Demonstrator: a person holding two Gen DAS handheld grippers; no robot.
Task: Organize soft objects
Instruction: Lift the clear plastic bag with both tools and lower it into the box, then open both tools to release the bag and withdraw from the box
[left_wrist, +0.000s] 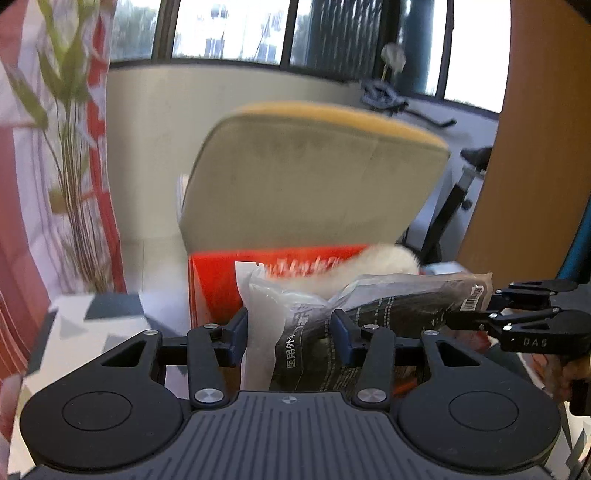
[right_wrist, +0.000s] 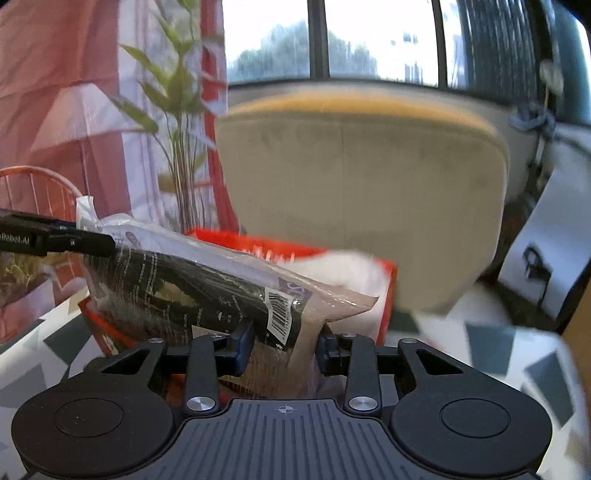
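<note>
**Packet held at both ends over the red box**

Packet (left_wrist: 373, 317) (clear plastic, dark contents, barcode label at one end) is carried between my two grippers above the red box (left_wrist: 214, 288).

Left to right in the left wrist view: patterned tablecloth (left_wrist: 92, 332), then my left gripper (left_wrist: 291, 334) clamped on the packet's near end, pads pressing its sides. Next the box with a white fluffy thing (left_wrist: 388, 258) sticking out of it. Far right, my right gripper (left_wrist: 476, 314) pinches the barcode end.

Right wrist view agrees: my right gripper (right_wrist: 282, 349) grips the labelled end of the packet (right_wrist: 207, 284), plastic crumpled between the pads. The left one comes in from the left edge and holds the other end.

Step in hand, as I read it: placing the packet into the box with the other soft items. Frames are blurred, so the exact gap to the box rim is unclear.

Next move calls for lowering both ends together, keeping the packet level, clearing the rim, then releasing both grips. Risk: the fluffy item blocks it from seating.
</note>
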